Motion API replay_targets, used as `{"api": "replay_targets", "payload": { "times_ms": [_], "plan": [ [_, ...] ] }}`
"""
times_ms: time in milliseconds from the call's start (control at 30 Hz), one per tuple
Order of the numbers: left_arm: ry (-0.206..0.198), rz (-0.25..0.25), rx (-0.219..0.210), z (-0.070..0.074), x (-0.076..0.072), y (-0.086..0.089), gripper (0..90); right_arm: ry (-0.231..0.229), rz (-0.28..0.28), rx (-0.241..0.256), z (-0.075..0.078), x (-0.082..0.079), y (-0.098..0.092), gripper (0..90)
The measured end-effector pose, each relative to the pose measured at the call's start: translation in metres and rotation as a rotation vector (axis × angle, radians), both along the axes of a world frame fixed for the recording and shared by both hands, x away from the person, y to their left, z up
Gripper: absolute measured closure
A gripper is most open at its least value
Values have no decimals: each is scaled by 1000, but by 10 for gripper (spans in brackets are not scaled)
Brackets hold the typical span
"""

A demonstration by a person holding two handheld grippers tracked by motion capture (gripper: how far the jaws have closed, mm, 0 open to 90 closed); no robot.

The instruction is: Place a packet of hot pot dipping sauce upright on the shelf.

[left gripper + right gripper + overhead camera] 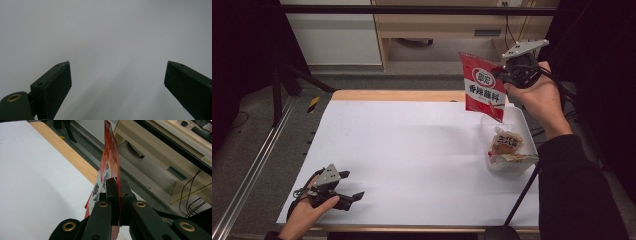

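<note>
White table cover [412, 150] carries a clear tub [526, 125] at four o'clock holding wrapped snacks [506, 143]. Above it, the right gripper [503, 73] pinches a red packet [482, 87]. At seven o'clock, the left gripper [354, 197] gapes empty.

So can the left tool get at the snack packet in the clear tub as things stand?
Probably not without a long reach: the left tool sits open at the near-left corner, while the snack packet lies in the clear tub at the far right.
</note>
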State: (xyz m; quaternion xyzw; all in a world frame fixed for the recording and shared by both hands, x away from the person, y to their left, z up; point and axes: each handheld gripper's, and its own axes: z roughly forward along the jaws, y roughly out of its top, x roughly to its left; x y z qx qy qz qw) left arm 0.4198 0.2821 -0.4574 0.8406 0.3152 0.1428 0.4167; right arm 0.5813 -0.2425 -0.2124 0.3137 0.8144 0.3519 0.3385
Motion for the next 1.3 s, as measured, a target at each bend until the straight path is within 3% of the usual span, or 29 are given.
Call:
{"api": "replay_targets", "payload": {
  "times_ms": [300,800,1300],
  "plan": [
    [5,-3,5,-1,0,0,72,-7,-7,5,-6,4,-16,897],
    [16,-12,12,-4,2,-1,72,-6,-37,23,-16,-3,-56,897],
    [16,-25,13,-4,0,-1,71,21,-72,20,-36,1,-71,897]
  ]
}}
